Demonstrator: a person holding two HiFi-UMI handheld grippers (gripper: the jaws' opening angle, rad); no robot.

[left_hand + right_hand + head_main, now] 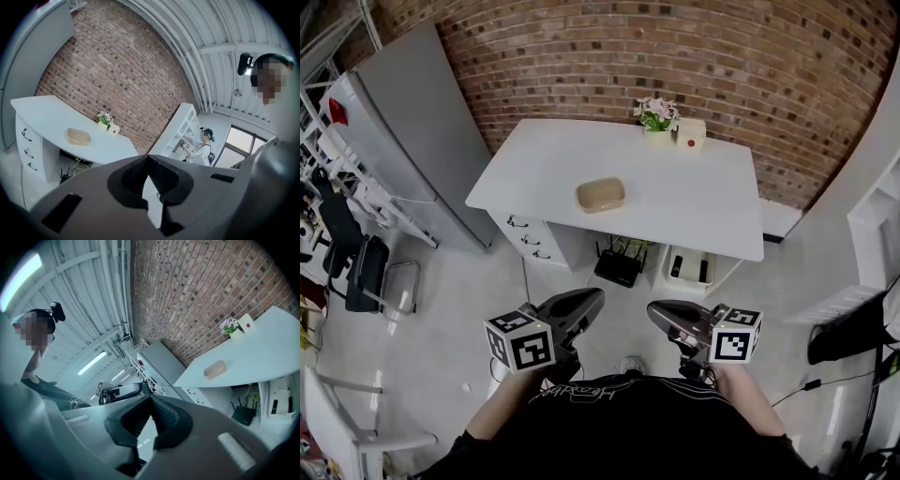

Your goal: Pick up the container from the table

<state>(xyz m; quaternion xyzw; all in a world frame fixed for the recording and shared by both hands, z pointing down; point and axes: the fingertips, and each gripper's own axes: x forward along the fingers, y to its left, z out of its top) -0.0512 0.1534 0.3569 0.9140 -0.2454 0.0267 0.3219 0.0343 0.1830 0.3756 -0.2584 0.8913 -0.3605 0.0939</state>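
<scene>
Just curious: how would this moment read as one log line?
container: on table, untouched | left claw: shut, empty | right claw: shut, empty

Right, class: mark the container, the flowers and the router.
container (600, 194), head view, middle of its top.
flowers (657, 113), head view, the pink blooms.
router (618, 269), head view, its black body.

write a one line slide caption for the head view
Left gripper and right gripper, jaws shut and empty, held short of the white table bearing the tan container.
</scene>
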